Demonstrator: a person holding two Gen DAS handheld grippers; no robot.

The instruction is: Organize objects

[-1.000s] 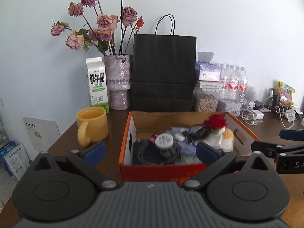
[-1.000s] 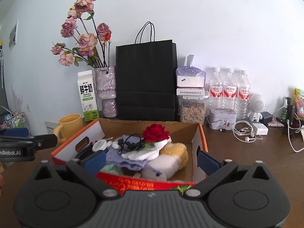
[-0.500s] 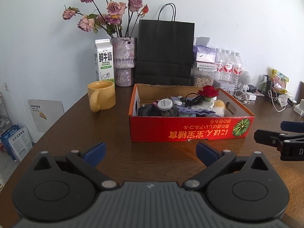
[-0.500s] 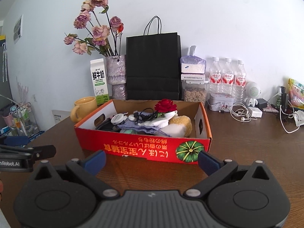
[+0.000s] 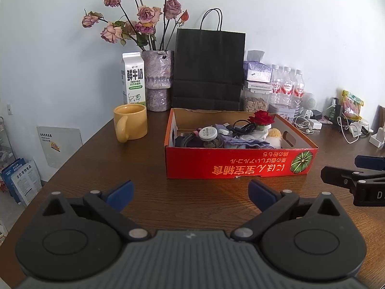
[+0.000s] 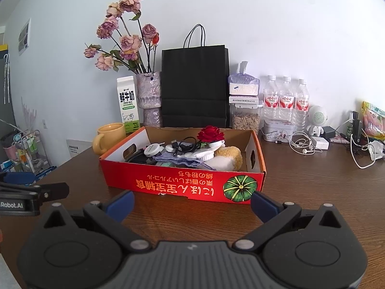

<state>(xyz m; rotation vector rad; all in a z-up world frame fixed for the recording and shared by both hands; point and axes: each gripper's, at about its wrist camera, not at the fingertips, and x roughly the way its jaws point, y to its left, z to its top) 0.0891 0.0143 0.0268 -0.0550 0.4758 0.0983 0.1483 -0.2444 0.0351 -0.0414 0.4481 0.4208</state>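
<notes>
Left wrist view: we're hovering both grippers, left gripper [image 5: 190, 190] and right gripper [image 6: 192, 201], spread wide and empty, near the red cardboard box [image 5: 240, 166] of clutter mid-table, probably lining up a pick.

A pale, bare wall [image 5: 300, 24] rises behind a dark brown wooden table [image 5: 149, 168] — daylight falls evenly over both. At the left, a wire rack [image 6: 33, 149] stands on the floor.
</notes>
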